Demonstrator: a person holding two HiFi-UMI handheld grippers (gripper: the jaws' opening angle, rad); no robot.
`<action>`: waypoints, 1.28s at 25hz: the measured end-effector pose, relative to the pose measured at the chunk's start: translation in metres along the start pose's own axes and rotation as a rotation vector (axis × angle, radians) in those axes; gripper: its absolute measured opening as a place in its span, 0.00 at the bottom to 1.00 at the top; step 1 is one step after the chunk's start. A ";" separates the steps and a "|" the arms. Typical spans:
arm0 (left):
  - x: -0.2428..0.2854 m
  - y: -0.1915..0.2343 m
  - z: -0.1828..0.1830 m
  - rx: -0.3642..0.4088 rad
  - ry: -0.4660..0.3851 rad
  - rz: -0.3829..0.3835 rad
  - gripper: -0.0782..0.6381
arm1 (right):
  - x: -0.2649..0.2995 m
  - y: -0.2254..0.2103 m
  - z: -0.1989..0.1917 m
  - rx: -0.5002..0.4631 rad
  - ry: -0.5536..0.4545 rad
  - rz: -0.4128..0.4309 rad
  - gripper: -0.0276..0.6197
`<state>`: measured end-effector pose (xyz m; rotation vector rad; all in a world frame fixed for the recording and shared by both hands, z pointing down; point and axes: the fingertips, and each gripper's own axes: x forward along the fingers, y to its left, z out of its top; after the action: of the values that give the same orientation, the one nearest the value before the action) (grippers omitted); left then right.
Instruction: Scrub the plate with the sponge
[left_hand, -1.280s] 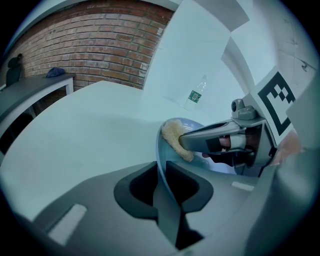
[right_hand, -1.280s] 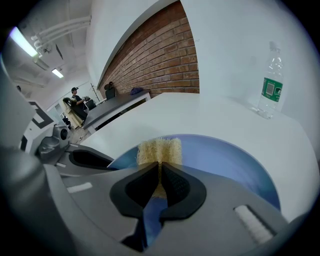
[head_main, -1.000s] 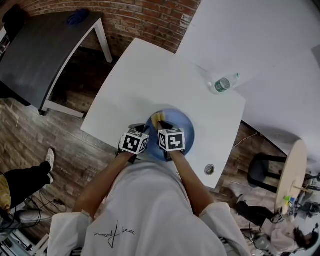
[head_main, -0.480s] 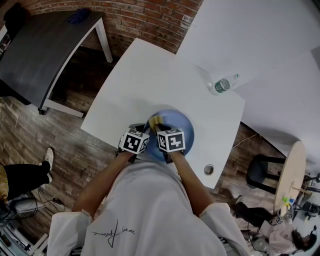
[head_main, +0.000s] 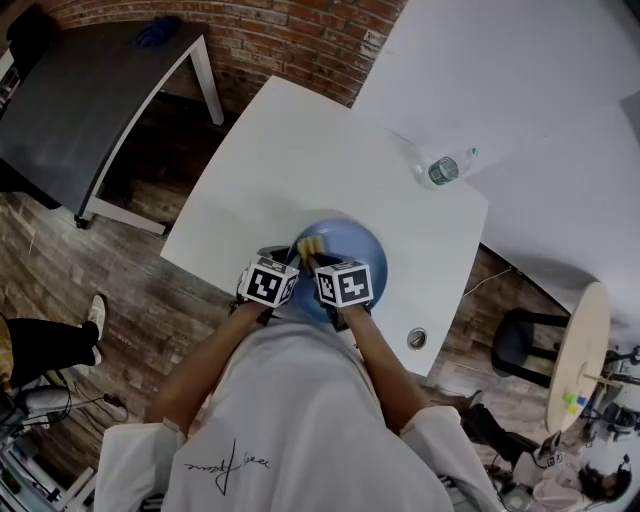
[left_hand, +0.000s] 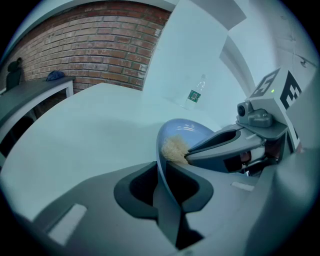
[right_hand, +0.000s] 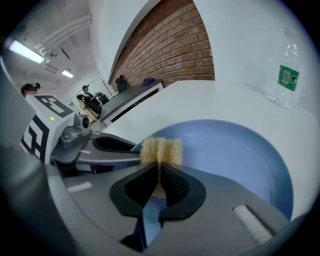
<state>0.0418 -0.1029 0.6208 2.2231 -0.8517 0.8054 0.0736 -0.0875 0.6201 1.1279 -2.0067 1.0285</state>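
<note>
A blue plate (head_main: 352, 244) (right_hand: 235, 150) lies on the white table (head_main: 290, 170) close to its near edge. My left gripper (head_main: 282, 262) (left_hand: 161, 172) is shut on the plate's near-left rim (left_hand: 161, 150), which stands edge-on between its jaws. My right gripper (head_main: 318, 258) (right_hand: 159, 176) is shut on a yellow sponge (head_main: 310, 245) (right_hand: 161, 150), pinched at its middle. The sponge (left_hand: 174, 148) rests on the plate's inner face near the left rim, right beside the left gripper.
A clear water bottle (head_main: 444, 167) (right_hand: 285, 75) (left_hand: 195, 93) lies at the table's far right. A round hole (head_main: 417, 339) is in the table near the front right. A grey table (head_main: 80, 90) stands at the left, a stool (head_main: 583, 350) at the right.
The right gripper and the sponge have shifted slightly left and toward me across the plate. The left gripper keeps its hold on the rim in place.
</note>
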 end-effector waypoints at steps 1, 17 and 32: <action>0.000 0.000 0.000 0.000 0.000 0.000 0.21 | -0.001 0.001 -0.001 -0.003 0.004 0.003 0.08; 0.000 0.000 0.001 0.002 -0.004 0.002 0.21 | -0.007 0.011 -0.019 0.019 0.051 0.075 0.09; 0.000 0.001 0.002 0.003 -0.011 0.005 0.21 | -0.009 0.025 -0.039 0.012 0.105 0.171 0.09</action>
<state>0.0419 -0.1045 0.6199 2.2306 -0.8621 0.7983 0.0610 -0.0428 0.6246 0.9007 -2.0413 1.1626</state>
